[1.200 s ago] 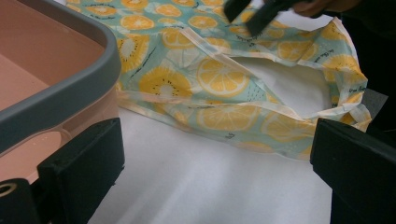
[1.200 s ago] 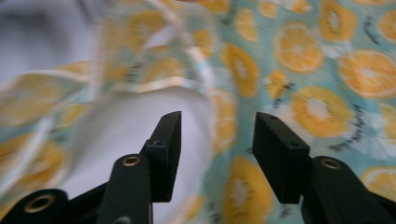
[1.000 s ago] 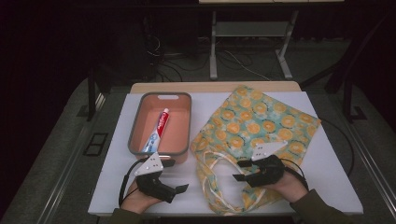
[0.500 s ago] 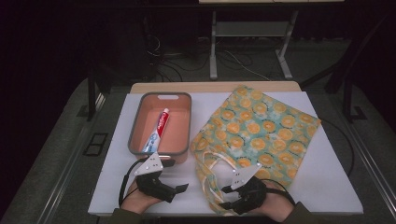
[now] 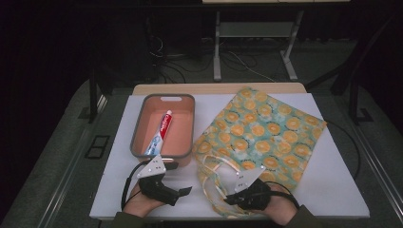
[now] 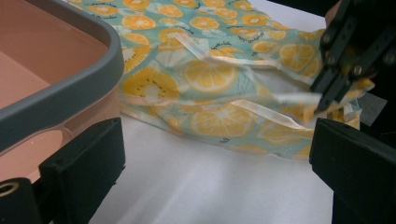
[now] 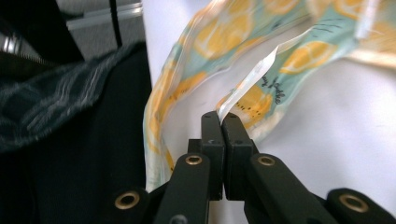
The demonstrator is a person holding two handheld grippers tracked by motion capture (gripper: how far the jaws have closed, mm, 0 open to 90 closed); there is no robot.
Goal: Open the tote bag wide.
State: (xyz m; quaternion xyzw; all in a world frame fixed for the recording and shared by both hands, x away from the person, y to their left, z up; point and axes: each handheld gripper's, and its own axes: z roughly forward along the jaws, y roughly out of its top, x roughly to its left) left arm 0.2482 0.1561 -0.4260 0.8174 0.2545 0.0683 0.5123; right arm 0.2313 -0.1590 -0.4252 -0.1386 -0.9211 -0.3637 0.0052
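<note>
A fabric tote bag [image 5: 266,128] printed with orange slices lies flat on the right of the white table, its mouth and cream straps toward me. My right gripper [image 5: 228,199] is at that near end, shut on a cream strap [image 7: 247,79] of the bag [image 7: 210,42]; the jaws [image 7: 219,122] are pressed together on it. My left gripper [image 5: 178,178] stands open just off the near right corner of the pink tray [image 5: 164,98]. Between its wide jaws [image 6: 219,158] I see the bag [image 6: 210,79] and the right gripper [image 6: 327,100] pinching it.
The grey-rimmed pink tray [image 6: 70,79] holds a toothpaste tube [image 5: 161,130]. The white table surface [image 5: 328,185] ends close behind both hands. My dark sleeve [image 7: 70,140] lies beside the right gripper. Stands and cables are on the floor beyond the table.
My right gripper has moved left and toward the near edge, from the bag's right side to its mouth, and is shut on a strap. The left gripper has hardly moved.
</note>
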